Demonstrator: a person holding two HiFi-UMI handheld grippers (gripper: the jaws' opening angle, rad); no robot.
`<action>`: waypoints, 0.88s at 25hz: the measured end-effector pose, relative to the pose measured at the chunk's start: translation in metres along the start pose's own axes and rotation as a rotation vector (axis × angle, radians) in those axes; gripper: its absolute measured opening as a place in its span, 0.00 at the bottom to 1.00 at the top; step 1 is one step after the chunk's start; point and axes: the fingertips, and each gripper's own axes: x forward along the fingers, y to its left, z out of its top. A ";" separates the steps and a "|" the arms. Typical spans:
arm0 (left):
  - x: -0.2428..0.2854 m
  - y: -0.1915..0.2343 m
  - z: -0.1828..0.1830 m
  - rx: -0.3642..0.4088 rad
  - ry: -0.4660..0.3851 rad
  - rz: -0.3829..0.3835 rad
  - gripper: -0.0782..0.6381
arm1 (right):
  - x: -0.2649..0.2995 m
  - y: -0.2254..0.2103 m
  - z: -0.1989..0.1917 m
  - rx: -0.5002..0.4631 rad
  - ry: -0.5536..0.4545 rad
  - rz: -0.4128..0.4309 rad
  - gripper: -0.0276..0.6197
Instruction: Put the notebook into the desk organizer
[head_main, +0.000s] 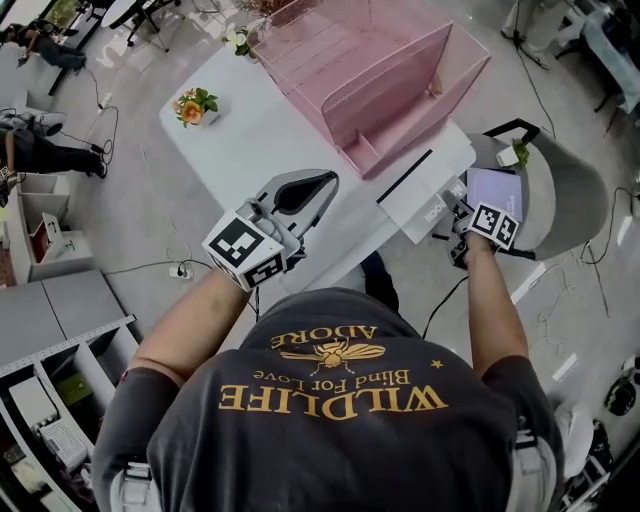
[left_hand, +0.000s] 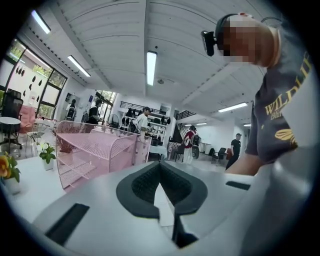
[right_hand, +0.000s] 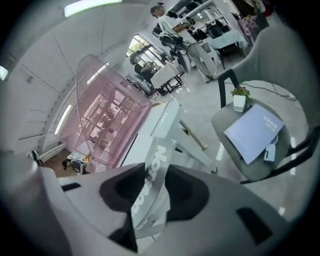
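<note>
Right gripper view: my right gripper (right_hand: 152, 192) clenched on notebook (right_hand: 150, 170) edge, pads pressing both faces. Only head view showed notebook (head_main: 420, 200) at table (head_main: 250, 130) corner, 5 o'clock from desk organizer (head_main: 400, 80). Left gripper view: my left gripper (left_hand: 162, 195) pinched closed, empty.

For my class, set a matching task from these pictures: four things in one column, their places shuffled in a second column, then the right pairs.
Things
1. notebook
2. desk organizer
3. orange flower pot
4. lilac booklet

Places
A. on the grey chair
B. at the far end of the table
C. between the jaws of the right gripper
D. near the table's left corner

Pairs: 1-C, 2-B, 3-D, 4-A
</note>
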 end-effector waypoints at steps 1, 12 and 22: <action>-0.001 0.001 0.000 0.001 -0.003 0.002 0.11 | -0.001 0.002 0.001 -0.014 0.002 -0.006 0.21; -0.023 0.002 0.025 0.010 -0.076 0.015 0.11 | -0.088 0.108 0.062 -0.047 -0.139 0.206 0.05; -0.067 0.023 0.085 0.055 -0.192 0.082 0.11 | -0.175 0.259 0.162 -0.153 -0.301 0.389 0.05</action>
